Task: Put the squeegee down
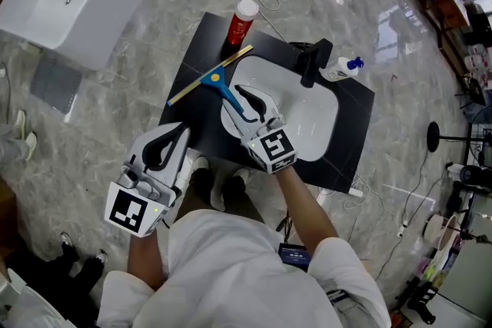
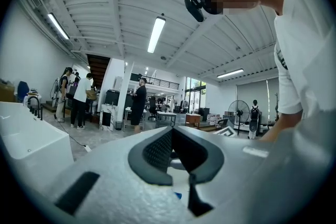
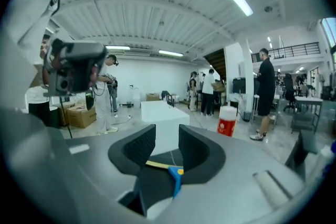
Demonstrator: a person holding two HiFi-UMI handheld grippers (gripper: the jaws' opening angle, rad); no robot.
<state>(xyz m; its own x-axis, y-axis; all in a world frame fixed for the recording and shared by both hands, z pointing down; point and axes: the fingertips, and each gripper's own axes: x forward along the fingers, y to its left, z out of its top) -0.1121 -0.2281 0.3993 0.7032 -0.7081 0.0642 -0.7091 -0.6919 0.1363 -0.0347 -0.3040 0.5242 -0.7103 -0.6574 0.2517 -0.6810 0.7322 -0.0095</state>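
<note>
Squeegee (image 1: 209, 80) lies freed on the sink's (image 1: 311, 123) left rim. Right gripper (image 1: 247, 100) hovers above it with jaws apart; left gripper (image 1: 175, 136) is closed and empty. Judged next: withdraw.

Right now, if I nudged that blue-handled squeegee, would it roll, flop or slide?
The squeegee probably won't roll: its long yellow blade lies flat across the black table. The blue handle looks like rigid plastic, so it is likely stiff and light.

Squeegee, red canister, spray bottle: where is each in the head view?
squeegee (image 1: 217, 81), head view, where the blue handle meets the blade
red canister (image 1: 239, 28), head view, red body below the white cap
spray bottle (image 1: 336, 72), head view, white body
</note>
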